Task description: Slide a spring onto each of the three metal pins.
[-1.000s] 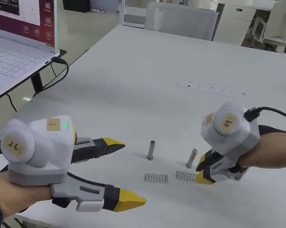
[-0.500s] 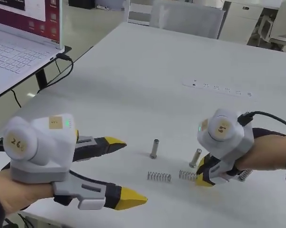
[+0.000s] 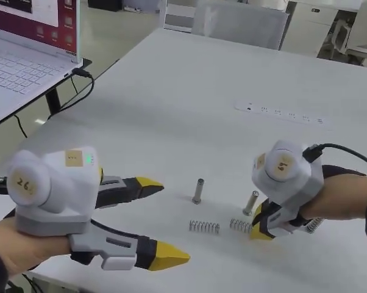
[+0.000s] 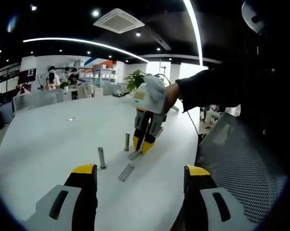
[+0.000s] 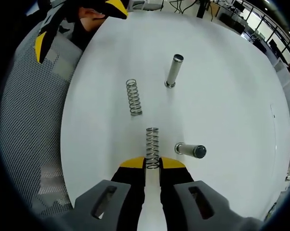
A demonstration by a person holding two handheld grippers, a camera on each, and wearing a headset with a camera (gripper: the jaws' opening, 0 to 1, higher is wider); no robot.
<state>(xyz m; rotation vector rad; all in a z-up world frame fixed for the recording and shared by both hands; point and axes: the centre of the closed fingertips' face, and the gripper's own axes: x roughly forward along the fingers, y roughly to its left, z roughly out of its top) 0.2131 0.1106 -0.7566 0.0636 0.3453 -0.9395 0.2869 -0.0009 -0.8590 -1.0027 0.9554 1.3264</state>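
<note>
Two short metal pins (image 3: 198, 190) (image 3: 251, 202) stand upright on the white table (image 3: 171, 110). In front of them lie two springs. The left spring (image 3: 205, 227) lies free. My right gripper (image 3: 258, 230) is shut on the right end of the other spring (image 3: 238, 224), which still rests on the table. In the right gripper view that spring (image 5: 152, 139) runs out from between the yellow fingertips (image 5: 135, 163), beside a pin (image 5: 191, 149). My left gripper (image 3: 162, 221) hovers wide open at the front left, holding nothing. In its own view its fingertips (image 4: 85, 169) frame the pins.
A third spring (image 3: 314, 224) lies just right of the right hand. A white power strip (image 3: 284, 114) sits further back on the table. An open laptop (image 3: 19, 61) with a black cable (image 3: 80, 85) stands at the far left. The table's front edge is close below the left gripper.
The head camera has shifted slightly. The right gripper has stayed at the spring's end, and the left gripper has barely moved.
</note>
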